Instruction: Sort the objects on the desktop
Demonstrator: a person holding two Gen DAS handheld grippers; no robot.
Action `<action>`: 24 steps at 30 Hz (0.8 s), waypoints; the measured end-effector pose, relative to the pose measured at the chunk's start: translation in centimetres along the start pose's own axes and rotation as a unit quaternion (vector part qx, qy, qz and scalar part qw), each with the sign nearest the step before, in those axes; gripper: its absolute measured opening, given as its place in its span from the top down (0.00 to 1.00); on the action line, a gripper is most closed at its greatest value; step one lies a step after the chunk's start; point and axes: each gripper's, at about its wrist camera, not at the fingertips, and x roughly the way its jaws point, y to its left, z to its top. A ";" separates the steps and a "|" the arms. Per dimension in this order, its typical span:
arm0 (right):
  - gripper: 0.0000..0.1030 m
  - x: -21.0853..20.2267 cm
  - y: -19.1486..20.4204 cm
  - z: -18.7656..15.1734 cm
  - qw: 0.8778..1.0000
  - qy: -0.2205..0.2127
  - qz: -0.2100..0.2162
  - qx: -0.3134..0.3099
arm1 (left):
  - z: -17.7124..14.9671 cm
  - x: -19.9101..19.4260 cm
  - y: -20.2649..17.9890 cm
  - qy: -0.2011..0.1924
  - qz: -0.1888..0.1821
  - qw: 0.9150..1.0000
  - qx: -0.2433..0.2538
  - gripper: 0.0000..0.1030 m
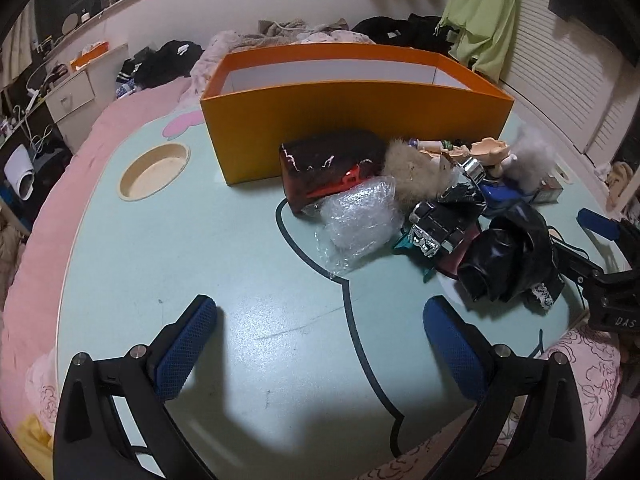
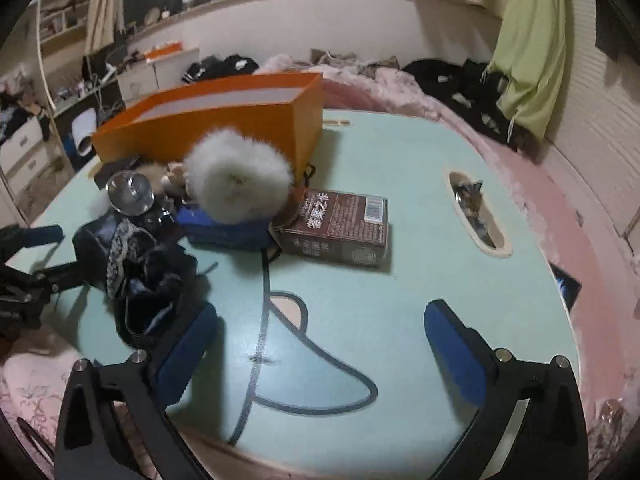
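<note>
Blue-padded and spread wide, the left gripper (image 1: 320,344) hovers over bare mint-green tabletop (image 1: 208,240) with nothing between its fingers; the right gripper (image 2: 320,348) likewise stands fully released over the same painted surface, its left pad just beside a crumpled glossy black pouch with lace trim (image 2: 136,280), though contact cannot be judged; in the left wrist view that pouch (image 1: 508,256) lies at the near right of the heap, and the right gripper (image 1: 600,256) shows beyond it at the table's right edge. Further out, in the left wrist view, a clear bubble-wrap bundle (image 1: 360,216) rests against a dark red box-like case (image 1: 324,168), with a black and chrome toy (image 1: 440,220) to its right and a tan fur pompom (image 1: 412,172) behind; in the right wrist view, a white fluffy pompom (image 2: 238,176) sits atop a blue pouch (image 2: 224,232), a clear glass ball (image 2: 130,194) to its left, and a brown printed carton (image 2: 340,226) lies flat just beside the pouch. Behind the heap stands a tall orange open cardboard box (image 1: 352,120), its front wall touching the dark red case; a round recessed cup holder (image 1: 154,172) is sunk in the tabletop to the box's left.
</note>
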 end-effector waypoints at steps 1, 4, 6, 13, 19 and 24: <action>0.00 0.0 -0.1 0.0 1.000 -0.002 0.001 0.000 | -0.2 0.2 0.0 -0.002 0.000 1.000 -0.001 0.00; 0.00 0.1 -0.5 0.2 1.000 -0.005 0.005 0.001 | -0.7 0.8 0.2 -0.004 0.001 1.000 -0.003 0.00; 0.00 0.0 -0.8 0.2 1.000 -0.009 0.015 0.008 | -0.7 0.9 0.4 -0.005 0.001 1.000 -0.004 0.00; 0.00 -0.6 -1.7 0.4 0.998 -0.027 0.049 0.033 | -0.7 0.9 0.9 -0.005 0.001 1.000 -0.005 0.00; 0.00 0.2 -0.1 0.6 1.000 -0.011 0.000 -0.004 | -0.5 0.9 1.1 -0.004 0.001 1.000 -0.005 0.00; 0.00 0.3 -0.5 0.6 1.000 -0.011 -0.002 -0.001 | 0.2 0.5 1.3 -0.001 0.002 1.000 -0.007 0.00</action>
